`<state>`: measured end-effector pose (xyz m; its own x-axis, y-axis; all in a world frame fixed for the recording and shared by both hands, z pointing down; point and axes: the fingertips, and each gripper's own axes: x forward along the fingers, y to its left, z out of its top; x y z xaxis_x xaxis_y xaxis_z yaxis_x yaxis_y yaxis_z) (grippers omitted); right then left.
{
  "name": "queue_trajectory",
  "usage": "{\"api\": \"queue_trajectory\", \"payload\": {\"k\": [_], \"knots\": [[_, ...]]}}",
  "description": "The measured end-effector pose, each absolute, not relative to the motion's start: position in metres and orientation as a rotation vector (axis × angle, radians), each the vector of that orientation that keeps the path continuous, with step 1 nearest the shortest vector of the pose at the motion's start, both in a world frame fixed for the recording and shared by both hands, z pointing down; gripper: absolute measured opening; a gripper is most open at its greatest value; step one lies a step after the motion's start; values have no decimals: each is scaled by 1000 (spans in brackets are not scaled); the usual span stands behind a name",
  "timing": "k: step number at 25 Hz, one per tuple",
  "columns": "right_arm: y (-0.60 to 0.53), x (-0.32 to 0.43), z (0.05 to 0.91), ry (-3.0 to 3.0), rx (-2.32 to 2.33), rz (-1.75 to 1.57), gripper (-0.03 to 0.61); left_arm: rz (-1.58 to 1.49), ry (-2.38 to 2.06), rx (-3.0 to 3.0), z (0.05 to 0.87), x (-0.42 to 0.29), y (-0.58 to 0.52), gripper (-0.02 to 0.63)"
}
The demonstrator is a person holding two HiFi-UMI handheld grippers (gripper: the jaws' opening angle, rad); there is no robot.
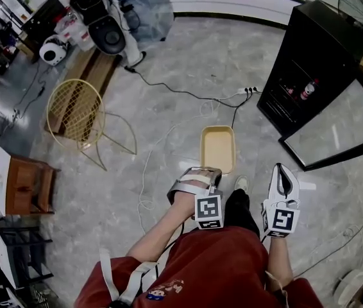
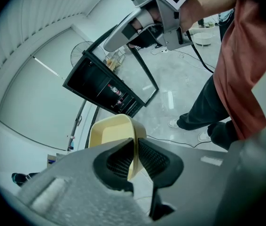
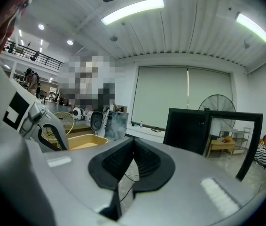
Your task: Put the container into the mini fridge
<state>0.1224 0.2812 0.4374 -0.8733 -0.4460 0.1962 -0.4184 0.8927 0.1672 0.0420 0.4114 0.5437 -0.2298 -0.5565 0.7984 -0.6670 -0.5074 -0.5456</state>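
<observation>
Yellow plastic container [image 1: 217,147]: held off the floor, near wall pinched in your left gripper's [image 2: 135,157] jaws. Right gripper [image 3: 133,149]: jaws pressed together, empty. Mini fridge [image 1: 316,63]: far right, door open. Risk: one-wall pinch may let the container swing, slip or clip that door.

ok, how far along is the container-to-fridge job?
Done: the mini fridge has its door open, and the left gripper is clamped on the rim of the container. In hand: the container is held out in front of the person, short of the fridge. Left: set it inside and release. The right gripper is shut, empty.
</observation>
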Motion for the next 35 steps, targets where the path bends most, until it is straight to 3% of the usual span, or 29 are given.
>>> {"api": "queue_trajectory", "payload": {"k": [17,35], "knots": [[118,82,440,-2798,726,-101,-2,1926,-1392,1956,533,-7,241,42],[-50,94,437,-2782,935,-45,-2,2016,-1298,2067,517,-17,69,41]]}}
